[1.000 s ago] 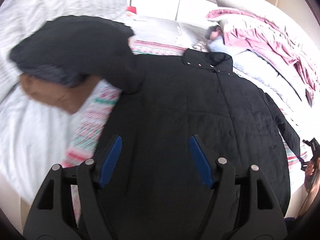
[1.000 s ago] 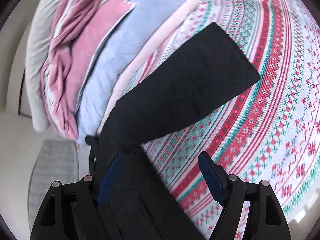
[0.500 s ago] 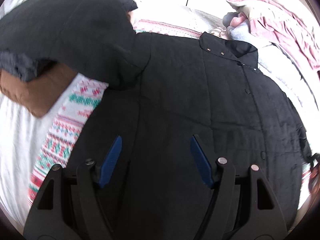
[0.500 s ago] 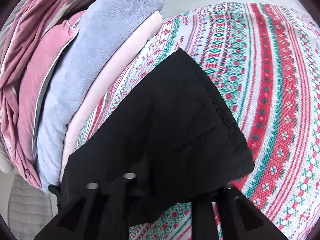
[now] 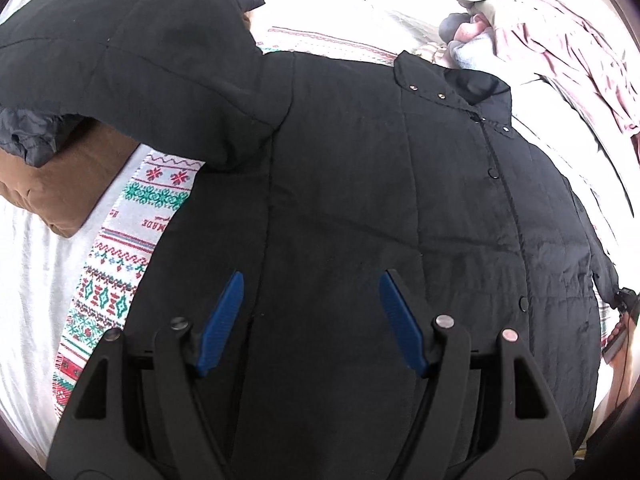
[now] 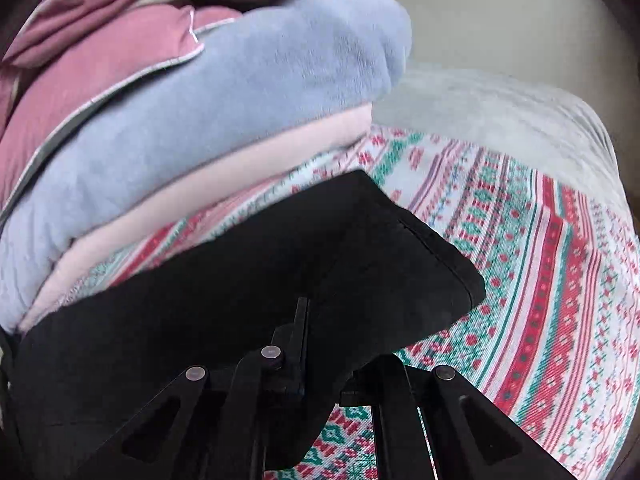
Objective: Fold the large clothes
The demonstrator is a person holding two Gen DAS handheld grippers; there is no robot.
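Note:
A large black quilted coat (image 5: 380, 200) lies front up on a patterned blanket (image 5: 120, 264), collar at the far side. Its left sleeve (image 5: 132, 52) lies out over a brown cushion. My left gripper (image 5: 312, 312) is open and empty, just above the coat's lower body. In the right wrist view my right gripper (image 6: 300, 340) is shut on the coat's right sleeve (image 6: 320, 264) near its cuff and holds it a little above the blanket (image 6: 540, 280). The fabric hides most of its fingers.
A brown cushion (image 5: 60, 176) lies under the left sleeve. A stack of folded pink and light blue blankets (image 6: 200, 100) lies beside the right sleeve and also shows in the left wrist view (image 5: 540, 40). White bedding (image 5: 28, 280) lies at the left.
My right gripper closed on the right sleeve and lifted its cuff end. My left gripper moved forward and lower over the coat and stayed open.

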